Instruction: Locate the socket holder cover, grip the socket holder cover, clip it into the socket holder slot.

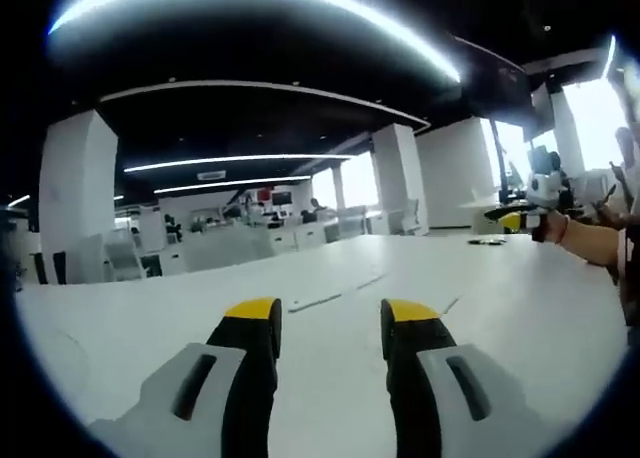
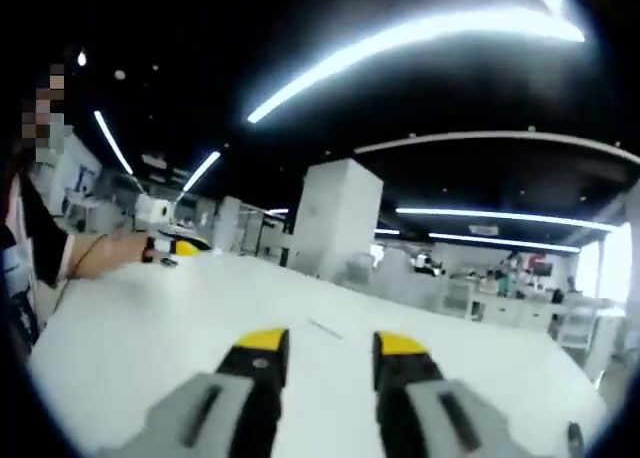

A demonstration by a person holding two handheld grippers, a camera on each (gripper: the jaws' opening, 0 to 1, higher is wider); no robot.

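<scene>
both tools gape over white table.

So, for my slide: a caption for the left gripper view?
Open tongs held over a bare white table in an office.

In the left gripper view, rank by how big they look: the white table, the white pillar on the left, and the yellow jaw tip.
1. White table, largest.
2. White square pillar.
3. Yellow jaw tip, smallest, though it sits nearest the camera, so its apparent size is inflated.
</scene>
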